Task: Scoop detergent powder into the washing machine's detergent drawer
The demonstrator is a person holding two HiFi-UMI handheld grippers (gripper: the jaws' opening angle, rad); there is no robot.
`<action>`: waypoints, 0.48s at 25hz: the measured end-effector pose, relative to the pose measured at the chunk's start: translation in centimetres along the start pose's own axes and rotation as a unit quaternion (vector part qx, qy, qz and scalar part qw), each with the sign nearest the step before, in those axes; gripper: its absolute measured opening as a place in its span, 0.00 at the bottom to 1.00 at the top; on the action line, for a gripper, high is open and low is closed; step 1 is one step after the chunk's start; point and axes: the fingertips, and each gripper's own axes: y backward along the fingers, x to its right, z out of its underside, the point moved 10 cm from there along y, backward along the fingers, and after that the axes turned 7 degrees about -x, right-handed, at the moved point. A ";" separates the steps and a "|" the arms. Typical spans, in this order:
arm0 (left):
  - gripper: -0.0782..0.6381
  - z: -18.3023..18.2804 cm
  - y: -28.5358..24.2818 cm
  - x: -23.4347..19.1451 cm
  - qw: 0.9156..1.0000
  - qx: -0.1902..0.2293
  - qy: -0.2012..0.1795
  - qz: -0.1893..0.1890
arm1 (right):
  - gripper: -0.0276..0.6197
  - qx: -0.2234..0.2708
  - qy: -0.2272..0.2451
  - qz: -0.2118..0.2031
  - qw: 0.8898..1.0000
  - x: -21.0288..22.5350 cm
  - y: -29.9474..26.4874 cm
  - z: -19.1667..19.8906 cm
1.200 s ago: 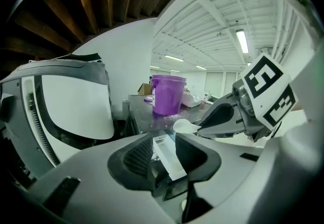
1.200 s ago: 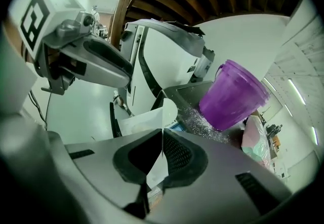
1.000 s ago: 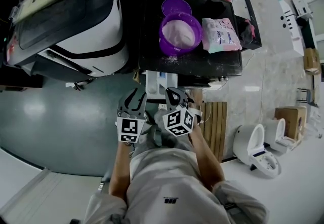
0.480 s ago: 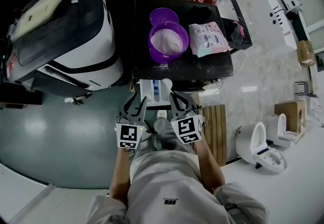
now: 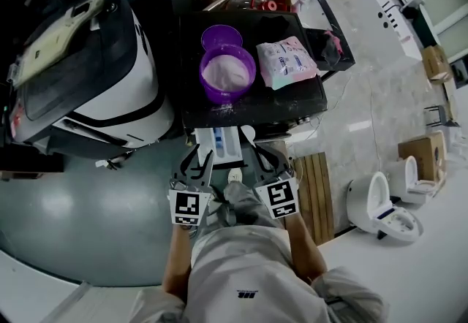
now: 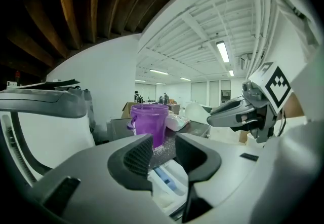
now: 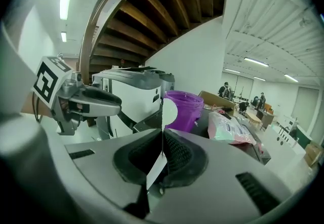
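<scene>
**Scoop in the right claw, drawer pulled out**

The right gripper (image 5: 263, 159) has its jaws pressed together on the thin handle of a white scoop (image 7: 168, 111), whose round bowl stands up ahead of the jaws. In the head view that bowl sits just beside the right edge of the detergent drawer (image 5: 221, 145); whether they touch cannot be told. The drawer, white with a blue insert, juts out under the front edge of the washing machine's black top (image 5: 300, 99), towards its left side.

The left gripper (image 5: 196, 164) hangs just beside the right one, jaws apart with nothing between them; the drawer shows through the gap.

On the top, the purple tub (image 5: 227, 73) of pale detergent powder stands left of centre. A purple lid (image 5: 221, 38) lies just behind it, near the back-left corner. A pink detergent bag (image 5: 287, 62) lies to the tub's right.
</scene>
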 end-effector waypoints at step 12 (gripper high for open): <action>0.32 -2.4 -3.1 1.2 1.000 -0.017 -0.001 -0.018 | 0.06 0.021 -0.022 -0.045 0.999 3.9 -0.7 -1.0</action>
